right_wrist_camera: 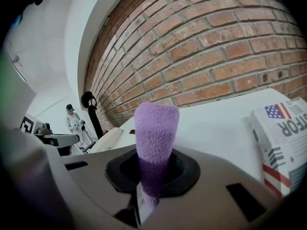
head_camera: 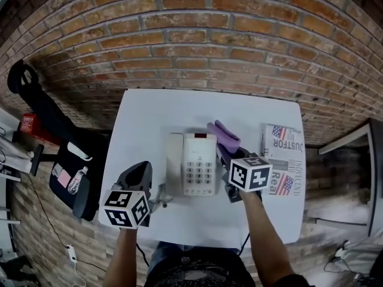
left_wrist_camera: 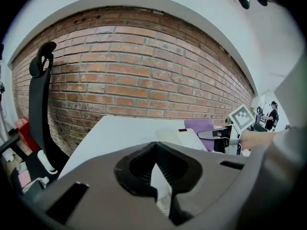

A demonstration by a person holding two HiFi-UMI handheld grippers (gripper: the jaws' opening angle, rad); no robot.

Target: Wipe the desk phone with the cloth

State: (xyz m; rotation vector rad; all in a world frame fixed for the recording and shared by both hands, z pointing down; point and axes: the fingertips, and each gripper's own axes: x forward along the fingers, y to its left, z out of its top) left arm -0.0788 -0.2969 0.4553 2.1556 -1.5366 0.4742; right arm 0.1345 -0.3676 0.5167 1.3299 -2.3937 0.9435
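A cream desk phone (head_camera: 199, 163) lies in the middle of the white table (head_camera: 143, 118), its handset (head_camera: 174, 160) on the left side. My right gripper (head_camera: 224, 155) hovers just right of the phone, shut on a purple cloth (head_camera: 224, 136) that sticks out past the tips toward the wall. In the right gripper view the cloth (right_wrist_camera: 154, 133) stands up between the jaws, with the phone (right_wrist_camera: 108, 139) to the left. My left gripper (head_camera: 145, 167) is shut and empty, near the table's front left, short of the handset. The left gripper view shows the phone (left_wrist_camera: 184, 138) and cloth (left_wrist_camera: 201, 126) ahead to the right.
A folded newspaper (head_camera: 282, 160) lies at the table's right end. A black office chair (head_camera: 36, 100) and a dark bag (head_camera: 72, 175) stand left of the table. The brick wall (head_camera: 191, 34) runs behind it. A person (right_wrist_camera: 74, 121) stands far off.
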